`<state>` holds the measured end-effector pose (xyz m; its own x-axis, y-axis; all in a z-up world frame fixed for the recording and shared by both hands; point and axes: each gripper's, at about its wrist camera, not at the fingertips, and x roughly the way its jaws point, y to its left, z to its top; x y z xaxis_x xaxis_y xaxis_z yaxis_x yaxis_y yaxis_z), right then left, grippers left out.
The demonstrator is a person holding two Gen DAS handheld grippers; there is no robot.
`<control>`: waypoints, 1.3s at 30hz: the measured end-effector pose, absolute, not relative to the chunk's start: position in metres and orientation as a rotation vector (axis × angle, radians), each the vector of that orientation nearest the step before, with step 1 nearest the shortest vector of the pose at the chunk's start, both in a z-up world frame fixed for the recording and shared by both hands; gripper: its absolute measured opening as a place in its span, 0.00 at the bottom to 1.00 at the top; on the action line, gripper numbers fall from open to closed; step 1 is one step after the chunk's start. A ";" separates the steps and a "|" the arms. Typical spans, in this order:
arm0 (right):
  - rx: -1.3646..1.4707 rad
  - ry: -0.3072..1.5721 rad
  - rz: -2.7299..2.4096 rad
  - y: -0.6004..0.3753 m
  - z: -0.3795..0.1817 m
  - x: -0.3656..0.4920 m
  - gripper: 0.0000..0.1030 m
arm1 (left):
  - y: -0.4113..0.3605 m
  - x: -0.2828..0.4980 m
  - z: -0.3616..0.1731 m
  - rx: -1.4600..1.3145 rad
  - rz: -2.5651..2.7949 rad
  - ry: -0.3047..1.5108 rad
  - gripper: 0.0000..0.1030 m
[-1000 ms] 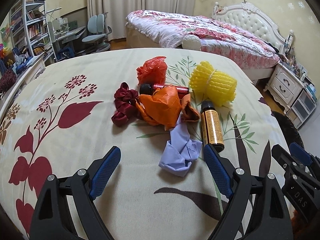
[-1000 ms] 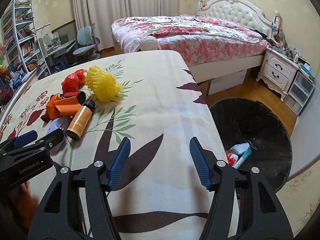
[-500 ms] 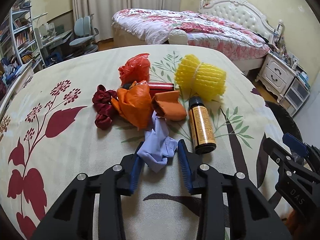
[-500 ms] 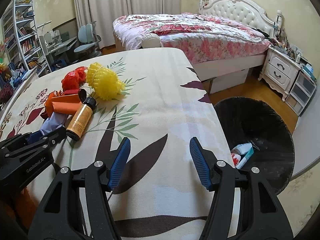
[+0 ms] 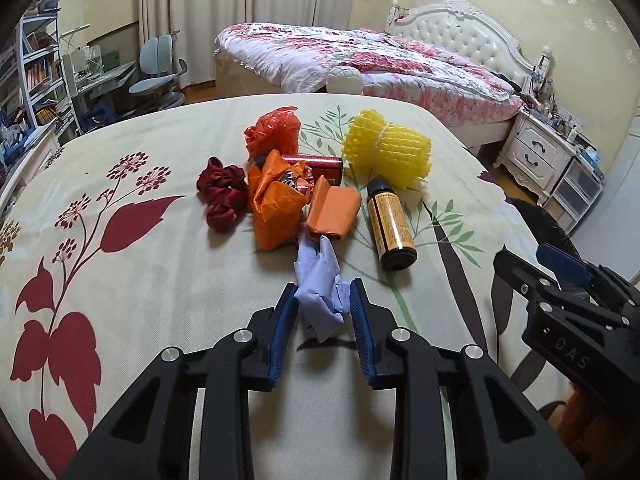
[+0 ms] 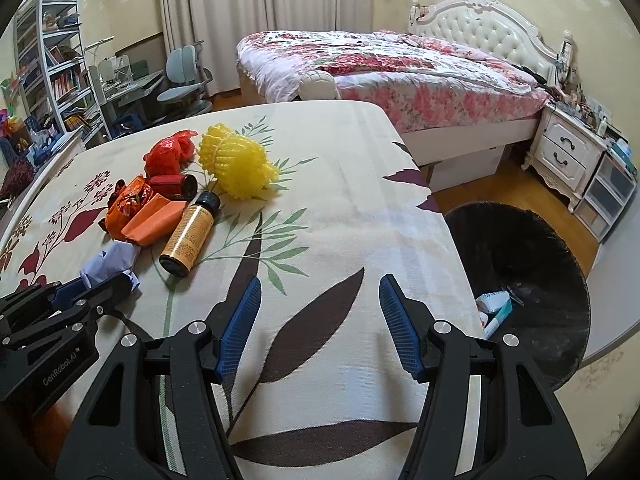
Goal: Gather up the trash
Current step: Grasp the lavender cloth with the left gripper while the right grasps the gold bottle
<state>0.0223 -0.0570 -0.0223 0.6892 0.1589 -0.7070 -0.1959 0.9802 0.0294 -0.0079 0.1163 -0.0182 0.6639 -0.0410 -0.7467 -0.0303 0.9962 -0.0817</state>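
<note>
Left wrist view: left gripper (image 5: 324, 300) jaws closing, clenched on the crumpled lilac tissue (image 5: 320, 284) between them.

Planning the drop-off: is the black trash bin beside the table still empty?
No, the black trash bin already holds a few pieces of packaging at its bottom, seen in the right wrist view.

Left gripper (image 5: 323, 290), wide apart a second earlier, has advanced and is closing around the crumpled lilac paper (image 5: 320, 288), pads touching it.
</note>
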 end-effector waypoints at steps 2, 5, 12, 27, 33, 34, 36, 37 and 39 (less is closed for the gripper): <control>-0.057 0.786 0.211 -0.052 -0.022 0.021 0.58 | 0.117 -0.013 -0.019 -0.088 -0.008 0.844 0.29; -0.071 0.785 0.229 -0.042 -0.021 0.020 0.58 | 0.122 -0.018 -0.020 -0.089 -0.010 0.844 0.29; -0.096 0.787 0.267 -0.020 -0.020 0.021 0.58 | 0.137 -0.024 -0.019 -0.109 0.022 0.838 0.29; -0.130 0.785 0.317 0.024 -0.015 0.049 0.58 | 0.201 -0.016 -0.014 -0.152 0.166 0.799 0.29; -0.145 0.829 0.310 0.031 -0.026 0.061 0.47 | 0.210 -0.011 -0.017 -0.163 0.184 0.803 0.29; -0.145 0.837 0.309 0.031 -0.028 0.062 0.44 | 0.211 -0.011 -0.017 -0.163 0.185 0.804 0.29; -0.145 0.851 0.310 0.032 -0.031 0.063 0.36 | 0.211 -0.011 -0.019 -0.165 0.183 0.807 0.29; -0.145 0.857 0.312 0.032 -0.031 0.064 0.32 | 0.211 -0.010 -0.019 -0.166 0.182 0.808 0.29; -0.150 0.859 0.318 0.033 -0.031 0.063 0.27 | 0.210 -0.010 -0.019 -0.169 0.180 0.807 0.29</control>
<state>0.0627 0.0325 -0.0315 0.6100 0.2144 -0.7628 -0.3340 0.9426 -0.0021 -0.0100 0.2103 -0.0191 0.6778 0.0954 -0.7291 -0.2239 0.9713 -0.0810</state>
